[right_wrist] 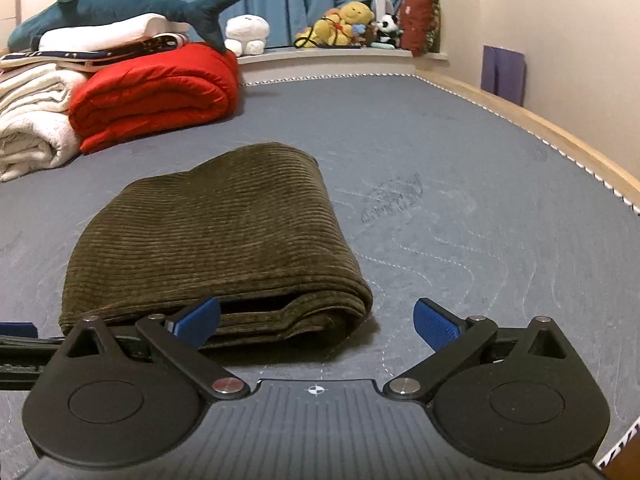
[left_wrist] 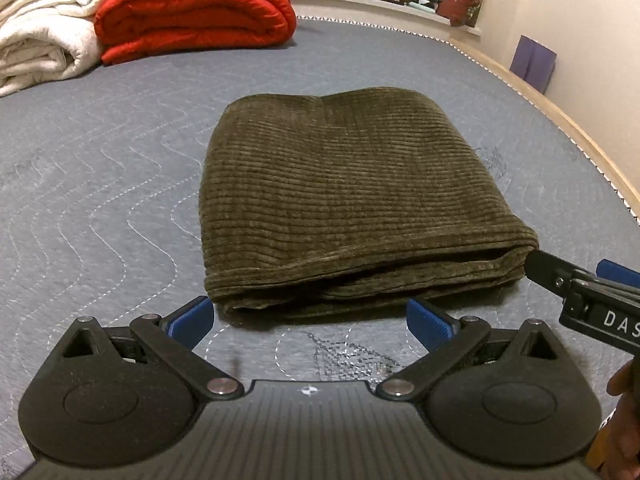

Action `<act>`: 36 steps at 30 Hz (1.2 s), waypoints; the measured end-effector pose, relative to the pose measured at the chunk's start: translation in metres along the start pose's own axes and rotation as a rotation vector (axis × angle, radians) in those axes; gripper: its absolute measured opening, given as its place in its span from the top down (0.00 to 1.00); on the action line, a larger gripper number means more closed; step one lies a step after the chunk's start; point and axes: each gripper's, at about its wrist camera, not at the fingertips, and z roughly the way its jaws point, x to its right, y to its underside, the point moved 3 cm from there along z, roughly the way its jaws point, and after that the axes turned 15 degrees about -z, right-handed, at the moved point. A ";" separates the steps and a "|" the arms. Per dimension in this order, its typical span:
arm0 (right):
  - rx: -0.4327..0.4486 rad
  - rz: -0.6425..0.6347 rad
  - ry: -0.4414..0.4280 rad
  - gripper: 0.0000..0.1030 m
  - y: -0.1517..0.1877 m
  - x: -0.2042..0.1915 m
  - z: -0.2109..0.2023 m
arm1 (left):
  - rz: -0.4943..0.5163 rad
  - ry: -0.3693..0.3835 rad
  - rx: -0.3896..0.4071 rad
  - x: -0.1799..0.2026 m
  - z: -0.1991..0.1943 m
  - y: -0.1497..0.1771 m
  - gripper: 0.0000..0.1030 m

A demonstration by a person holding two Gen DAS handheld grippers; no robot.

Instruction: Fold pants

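The left gripper (left_wrist: 310, 322) stands wide with nothing in it, just before the near left corner of the folded corduroy pants (left_wrist: 348, 196). They lie mid-mattress (left_wrist: 100, 184), nearer its right edge, long axis toward the far edge (open layers face near). The right gripper (right_wrist: 316, 318), also wide, straddles the near right corner; closing may catch only the top layers and undo the fold.
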 end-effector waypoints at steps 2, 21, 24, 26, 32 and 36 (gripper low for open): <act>0.002 -0.011 -0.005 0.01 -0.001 -0.002 0.000 | -0.001 0.002 -0.002 0.003 0.000 0.000 0.00; 0.022 -0.039 -0.015 0.01 -0.002 -0.006 -0.005 | 0.006 -0.004 0.015 0.005 0.000 0.001 0.00; 0.027 -0.041 -0.018 0.01 -0.002 -0.008 -0.006 | 0.008 -0.003 0.015 0.005 0.000 0.001 0.00; 0.034 -0.046 -0.018 0.01 -0.003 -0.009 -0.006 | 0.007 -0.003 0.015 0.005 0.000 0.001 0.00; 0.047 -0.055 -0.019 0.01 -0.005 -0.015 -0.007 | 0.007 -0.003 0.019 0.005 0.000 0.002 0.00; 0.048 -0.055 -0.018 0.01 -0.005 -0.018 -0.007 | 0.007 -0.001 0.020 0.005 0.000 0.002 0.00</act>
